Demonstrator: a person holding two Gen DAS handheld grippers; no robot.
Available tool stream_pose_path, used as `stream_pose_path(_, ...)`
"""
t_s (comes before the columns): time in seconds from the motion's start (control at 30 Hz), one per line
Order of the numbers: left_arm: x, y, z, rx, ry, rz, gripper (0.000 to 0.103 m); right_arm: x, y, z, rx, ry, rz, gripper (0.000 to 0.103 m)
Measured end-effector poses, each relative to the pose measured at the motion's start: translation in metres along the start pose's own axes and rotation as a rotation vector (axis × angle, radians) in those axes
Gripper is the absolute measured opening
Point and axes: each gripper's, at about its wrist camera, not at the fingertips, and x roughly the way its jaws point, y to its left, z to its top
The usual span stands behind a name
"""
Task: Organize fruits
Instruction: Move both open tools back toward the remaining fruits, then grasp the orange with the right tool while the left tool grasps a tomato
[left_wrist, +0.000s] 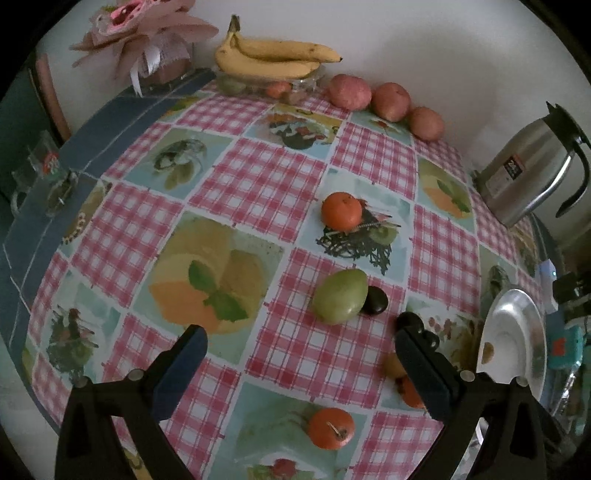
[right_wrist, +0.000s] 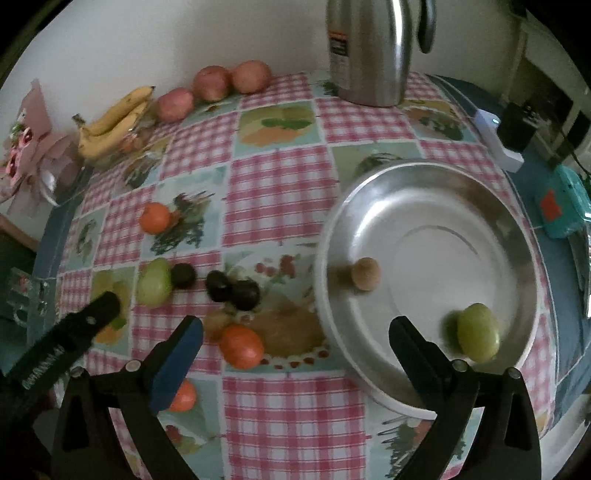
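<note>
A silver metal plate (right_wrist: 480, 206) lies on the checked tablecloth; it holds a green fruit (right_wrist: 477, 332) and a small brown fruit (right_wrist: 365, 274). It also shows at the right edge of the left wrist view (left_wrist: 524, 325). Loose on the cloth are another green fruit (left_wrist: 340, 296), dark plums (left_wrist: 376, 301) (right_wrist: 232, 290) and orange tangerines (left_wrist: 341, 210) (left_wrist: 331, 428) (right_wrist: 242, 346). My left gripper (left_wrist: 301, 334) is open and empty, above the cloth in front of the green fruit. My right gripper (right_wrist: 295, 326) is open and empty at the plate's near-left rim.
Bananas (left_wrist: 273, 57) on a glass dish and three red apples (left_wrist: 389, 101) line the back wall. A steel thermos jug (left_wrist: 532, 177) stands at back right. A pink bouquet (left_wrist: 147, 33) is at back left. A teal device (right_wrist: 565, 201) lies right of the plate.
</note>
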Motion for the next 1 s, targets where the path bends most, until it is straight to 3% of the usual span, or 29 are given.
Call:
stream_pose_path(0.47, 0.022, 0.028, -0.011, -0.130, 0.109, 0.058, 0.103, 0.021, 0.018, -0.013, -0.037, 0.083, 0.057, 0.101)
stream_pose_path(0.63, 0.029, 0.031, -0.013, -0.155, 0.143, 0.039, 0.103, 0.023, 0.028, -0.016, -0.090, 0.081, 0.057, 0.099)
stream_pose_path(0.8, 0.031, 0.031, -0.013, -0.161, 0.153, 0.040, 0.103, 0.030, 0.035, -0.016, -0.120, 0.092, 0.071, 0.094)
stream_pose_path(0.87, 0.033, 0.032, -0.012, -0.161, 0.162, 0.038, 0.103, 0.036, 0.035, -0.017, -0.126, 0.107, 0.063, 0.083)
stream_pose_path(1.0, 0.039, 0.029, -0.012, -0.158, 0.185, 0.030, 0.103, 0.055, 0.034, -0.021, -0.119, 0.163, 0.044, 0.073)
